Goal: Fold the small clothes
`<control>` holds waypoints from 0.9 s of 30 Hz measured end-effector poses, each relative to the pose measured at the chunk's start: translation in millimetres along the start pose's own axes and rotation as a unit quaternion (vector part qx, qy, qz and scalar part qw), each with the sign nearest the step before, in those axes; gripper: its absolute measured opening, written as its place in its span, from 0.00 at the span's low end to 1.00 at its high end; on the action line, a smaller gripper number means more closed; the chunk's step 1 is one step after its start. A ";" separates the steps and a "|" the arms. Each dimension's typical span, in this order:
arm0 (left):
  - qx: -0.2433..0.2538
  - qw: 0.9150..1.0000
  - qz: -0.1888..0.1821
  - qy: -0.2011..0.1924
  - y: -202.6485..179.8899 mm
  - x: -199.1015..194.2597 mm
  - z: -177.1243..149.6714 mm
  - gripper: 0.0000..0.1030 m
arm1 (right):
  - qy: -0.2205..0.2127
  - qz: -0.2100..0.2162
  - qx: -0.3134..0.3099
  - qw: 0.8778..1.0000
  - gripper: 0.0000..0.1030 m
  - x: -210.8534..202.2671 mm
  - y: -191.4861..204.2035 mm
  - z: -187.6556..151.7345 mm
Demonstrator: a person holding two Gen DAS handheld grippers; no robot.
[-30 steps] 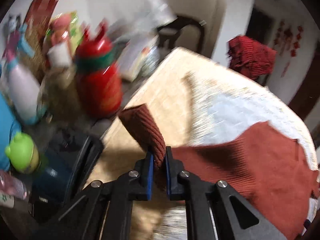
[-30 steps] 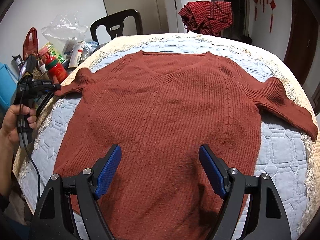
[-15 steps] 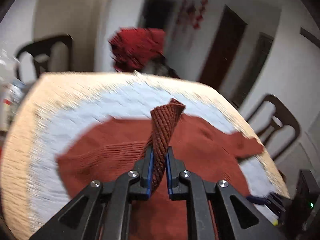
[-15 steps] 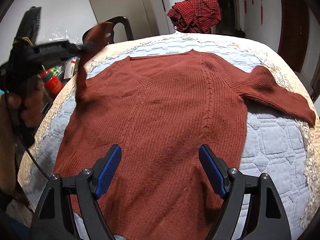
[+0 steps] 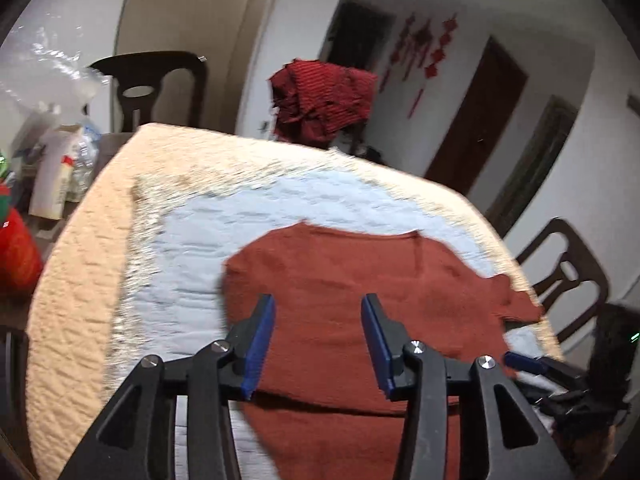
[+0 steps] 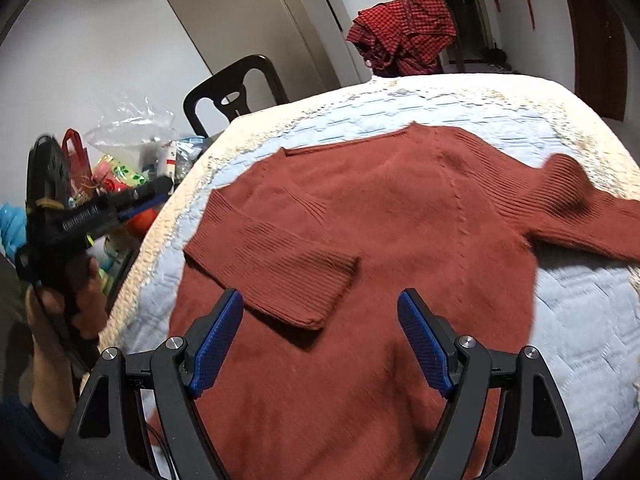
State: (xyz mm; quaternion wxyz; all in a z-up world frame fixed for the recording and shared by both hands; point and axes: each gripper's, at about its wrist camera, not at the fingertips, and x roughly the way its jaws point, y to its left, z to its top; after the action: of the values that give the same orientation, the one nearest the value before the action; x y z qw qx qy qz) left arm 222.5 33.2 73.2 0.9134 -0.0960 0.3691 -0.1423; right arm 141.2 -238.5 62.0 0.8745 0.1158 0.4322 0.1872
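Sweater first: it is lying flat, front up, on the quilted cover of the table, filling most of the pale blue middle. Its left sleeve, which half a second ago was hanging pinched in the air, is now lying folded across the chest, cuff pointing toward the middle. The other sleeve is still stretching out toward the table's right edge, unfolded. So I am judging the first fold done and the matching fold on the far side as the next job.

The left gripper has just been opening; its blue pads are standing apart with nothing between them, only the sweater's body showing below. From the right wrist view it is hovering off the table's left edge in the person's hand. The right gripper is standing wide, closing only slightly, holding nothing, above the sweater's lower half.

A red checked garment is sitting heaped beyond the table's far edge.

As for writing, a line of pale lettering is running along the left gripper's black body, too blurred to read. The cartons and packets among the clutter at the left are showing print, but none of it is legible.
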 end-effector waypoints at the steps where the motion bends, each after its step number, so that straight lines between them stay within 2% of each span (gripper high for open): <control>1: 0.002 1.000 0.016 0.007 5.1 4.2 -1.7 0.47 | 0.002 0.005 0.000 1.000 0.67 3.8 1.4 2.4; 3: 0.001 0.999 0.040 0.017 15.8 11.7 -7.0 0.47 | 0.014 0.008 0.001 1.000 0.56 14.4 1.5 6.8; 5: -0.006 0.999 0.047 0.025 23.8 14.5 -12.4 0.47 | 0.033 0.001 0.003 0.999 0.47 28.9 -0.1 10.2; 10: -0.018 0.998 0.046 0.032 35.9 15.3 -22.9 0.47 | 0.083 -0.047 -0.007 0.995 0.46 66.1 -7.0 19.7; 13: -0.019 0.998 0.043 0.033 36.5 14.9 -24.6 0.47 | 0.092 -0.063 -0.027 0.993 0.46 75.6 -2.4 23.6; 14: -0.019 0.998 0.042 0.033 35.8 15.3 -24.4 0.47 | 0.094 -0.066 -0.032 0.993 0.40 77.6 -0.2 25.0; 15: -0.019 0.998 0.039 0.034 34.9 15.9 -24.6 0.47 | 0.094 -0.066 -0.039 0.993 0.23 79.4 1.8 26.2; 16: -0.019 0.999 0.037 0.034 33.9 16.1 -24.7 0.47 | 0.097 -0.060 -0.049 0.992 0.14 81.7 5.2 27.4; 18: -0.017 0.999 0.034 0.034 31.9 16.6 -24.8 0.47 | 0.101 -0.052 -0.055 0.992 0.06 84.2 6.2 28.9; 21: -0.015 0.999 0.032 0.032 30.8 15.8 -23.5 0.47 | 0.084 -0.035 -0.055 0.994 0.05 80.6 6.1 41.1; 27: -0.021 0.999 0.038 0.029 33.6 18.5 -18.4 0.47 | 0.013 -0.010 -0.076 0.997 0.05 59.6 14.1 82.9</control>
State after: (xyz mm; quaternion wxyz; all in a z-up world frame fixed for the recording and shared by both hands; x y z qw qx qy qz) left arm 228.6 57.4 38.7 0.9049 -0.0970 0.4016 -0.1021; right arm 237.4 -203.6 74.3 0.8769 0.0424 0.4293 0.2118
